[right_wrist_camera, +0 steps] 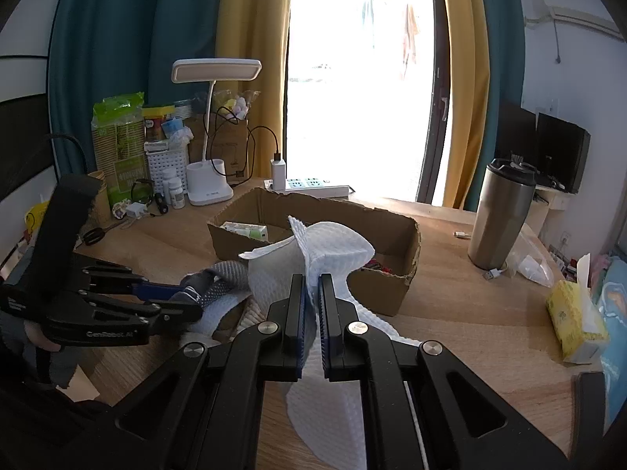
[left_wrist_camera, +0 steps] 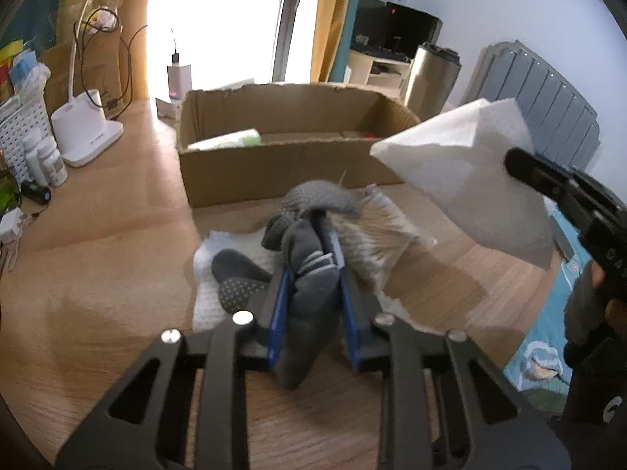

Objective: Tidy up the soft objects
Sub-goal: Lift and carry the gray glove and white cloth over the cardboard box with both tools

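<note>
- Left tongs (left_wrist_camera: 309,258): closed on a bundle of grey socks (left_wrist_camera: 309,293), held just above a white cloth (left_wrist_camera: 205,297) lying on the tabletop (left_wrist_camera: 98,274).
- Right tongs (right_wrist_camera: 312,286): closed on a white paper towel (right_wrist_camera: 333,246), raised clear of the tabletop at the right.
- Cardboard box (left_wrist_camera: 282,164): open-topped, on the far side of the socks; a green-and-white packet (left_wrist_camera: 231,141) lies at its left end.
- Steel tumbler (right_wrist_camera: 501,215): upright, right of the box.

A white desk lamp (right_wrist_camera: 211,133) and steel tumbler (right_wrist_camera: 499,215) stand on the wooden table (right_wrist_camera: 470,313).
</note>
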`<state>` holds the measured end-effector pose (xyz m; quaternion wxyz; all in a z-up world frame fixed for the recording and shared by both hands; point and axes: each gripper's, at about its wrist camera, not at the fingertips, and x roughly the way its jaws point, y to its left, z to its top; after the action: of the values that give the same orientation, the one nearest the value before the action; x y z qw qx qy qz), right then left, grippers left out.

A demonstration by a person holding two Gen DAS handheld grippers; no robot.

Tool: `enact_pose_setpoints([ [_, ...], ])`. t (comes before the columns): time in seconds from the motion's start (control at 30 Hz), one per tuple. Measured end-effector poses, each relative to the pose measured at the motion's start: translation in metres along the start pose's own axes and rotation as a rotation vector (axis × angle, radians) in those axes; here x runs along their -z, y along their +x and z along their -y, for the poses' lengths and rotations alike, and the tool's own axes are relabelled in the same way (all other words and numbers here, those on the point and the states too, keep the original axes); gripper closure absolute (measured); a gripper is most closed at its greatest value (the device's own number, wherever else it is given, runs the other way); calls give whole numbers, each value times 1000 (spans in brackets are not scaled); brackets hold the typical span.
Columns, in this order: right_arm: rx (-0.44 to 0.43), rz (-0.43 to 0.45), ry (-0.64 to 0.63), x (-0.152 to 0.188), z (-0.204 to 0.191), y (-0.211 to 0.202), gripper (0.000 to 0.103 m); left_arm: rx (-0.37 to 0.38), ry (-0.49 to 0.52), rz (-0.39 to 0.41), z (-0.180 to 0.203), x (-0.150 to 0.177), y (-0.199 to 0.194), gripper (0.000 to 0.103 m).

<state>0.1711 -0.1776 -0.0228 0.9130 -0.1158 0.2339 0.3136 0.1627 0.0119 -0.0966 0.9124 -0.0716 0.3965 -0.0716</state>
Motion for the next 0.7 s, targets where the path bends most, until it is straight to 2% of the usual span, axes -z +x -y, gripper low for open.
enact_pose_setpoints([
  [0.4,19,25,-19,-10,-4,-5,96,52,-22,97,-8,-22,-36,77],
  [0.7,41,51,-32,-23,0,-7,96,55,-24,180,-17,-42,-60,77],
])
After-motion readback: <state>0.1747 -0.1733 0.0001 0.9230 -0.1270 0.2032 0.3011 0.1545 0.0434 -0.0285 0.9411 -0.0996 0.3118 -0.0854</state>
